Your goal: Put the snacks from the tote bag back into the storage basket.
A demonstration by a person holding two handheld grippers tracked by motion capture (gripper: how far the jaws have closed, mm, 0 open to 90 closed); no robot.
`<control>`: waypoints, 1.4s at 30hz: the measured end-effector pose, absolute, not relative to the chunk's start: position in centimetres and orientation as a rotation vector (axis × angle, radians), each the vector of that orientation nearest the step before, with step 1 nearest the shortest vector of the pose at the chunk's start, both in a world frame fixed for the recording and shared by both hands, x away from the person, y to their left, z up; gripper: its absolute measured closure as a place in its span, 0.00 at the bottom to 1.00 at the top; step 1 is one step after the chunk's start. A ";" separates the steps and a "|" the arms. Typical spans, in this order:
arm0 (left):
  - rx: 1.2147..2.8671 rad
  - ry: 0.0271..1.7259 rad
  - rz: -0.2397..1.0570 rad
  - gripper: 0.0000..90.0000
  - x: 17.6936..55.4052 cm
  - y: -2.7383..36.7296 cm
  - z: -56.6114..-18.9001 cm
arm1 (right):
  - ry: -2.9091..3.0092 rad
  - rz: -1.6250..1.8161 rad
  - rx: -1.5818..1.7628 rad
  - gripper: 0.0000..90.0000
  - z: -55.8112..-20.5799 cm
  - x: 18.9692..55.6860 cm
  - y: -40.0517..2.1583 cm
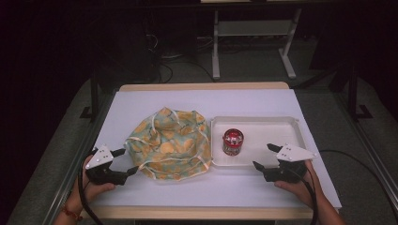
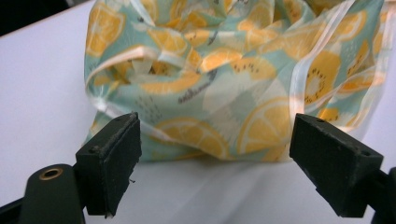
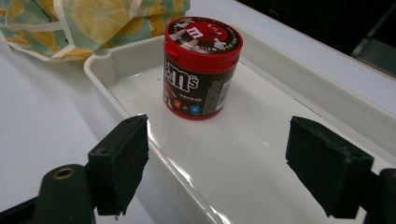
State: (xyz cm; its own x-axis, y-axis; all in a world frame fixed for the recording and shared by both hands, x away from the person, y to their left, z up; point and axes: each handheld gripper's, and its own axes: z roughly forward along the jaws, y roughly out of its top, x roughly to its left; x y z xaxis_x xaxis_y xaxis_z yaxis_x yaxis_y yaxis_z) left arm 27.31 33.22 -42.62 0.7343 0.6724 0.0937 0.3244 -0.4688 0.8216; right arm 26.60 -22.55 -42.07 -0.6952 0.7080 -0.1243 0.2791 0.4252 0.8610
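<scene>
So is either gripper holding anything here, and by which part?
Nothing held. The left gripper is open before the fruit-print bag; the right gripper is open near the candy tub.

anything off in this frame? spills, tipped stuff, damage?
Nothing stands out. The candy jar stands upright with its lid on in the white tray, no spill. The fruit-print bag lies crumpled left of the tray, which looks normal for soft plastic. Left gripper and right gripper are open, holding nothing.
</scene>
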 end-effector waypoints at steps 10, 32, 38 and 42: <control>2.022 0.766 0.516 0.18 26.7 34.0 -43.4 | 2.210 1.213 0.821 0.23 -42.0 26.9 -22.4; 1.989 0.788 0.521 0.17 26.9 35.2 -44.2 | 2.209 1.204 0.832 0.23 -42.1 27.0 -22.5; 1.986 0.785 0.522 0.17 27.0 34.9 -44.2 | 2.199 1.204 0.832 0.23 -41.9 26.7 -22.6; 1.988 0.786 0.519 0.17 27.1 34.8 -44.1 | 2.196 1.200 0.831 0.23 -41.8 26.6 -22.8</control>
